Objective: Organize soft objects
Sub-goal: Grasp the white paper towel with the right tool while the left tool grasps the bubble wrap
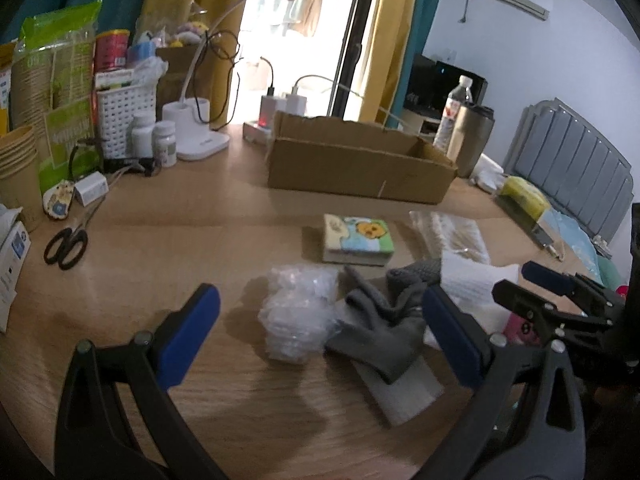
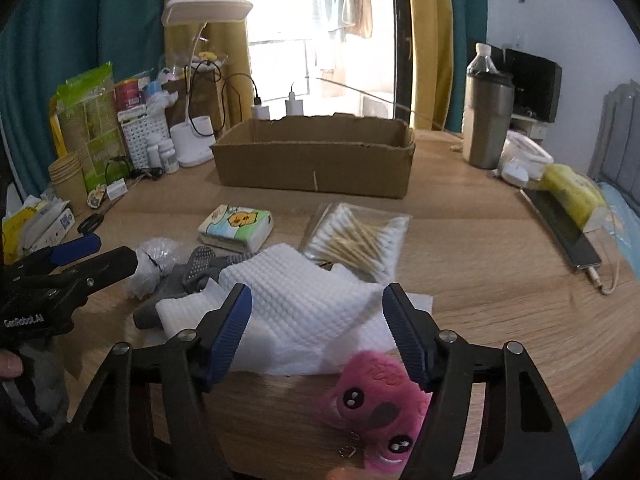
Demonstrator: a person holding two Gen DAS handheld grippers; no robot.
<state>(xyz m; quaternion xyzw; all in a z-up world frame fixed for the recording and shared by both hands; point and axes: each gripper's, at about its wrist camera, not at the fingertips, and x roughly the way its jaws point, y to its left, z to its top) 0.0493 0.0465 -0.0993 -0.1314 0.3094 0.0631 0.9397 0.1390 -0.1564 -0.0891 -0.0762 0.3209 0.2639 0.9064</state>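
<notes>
Both grippers, left gripper point(image 1: 320, 334) and right gripper point(image 2: 318, 334), gape empty; pink plush point(image 2: 380, 412) is half hidden

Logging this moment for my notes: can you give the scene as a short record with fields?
surface: wooden table
box: open cardboard box, behind the soft items
soft items: white cloth, grey glove, pink plush, tissue pack
left gripper: open, over the plastic wrap
right gripper: open, over the cloth and plush
</notes>
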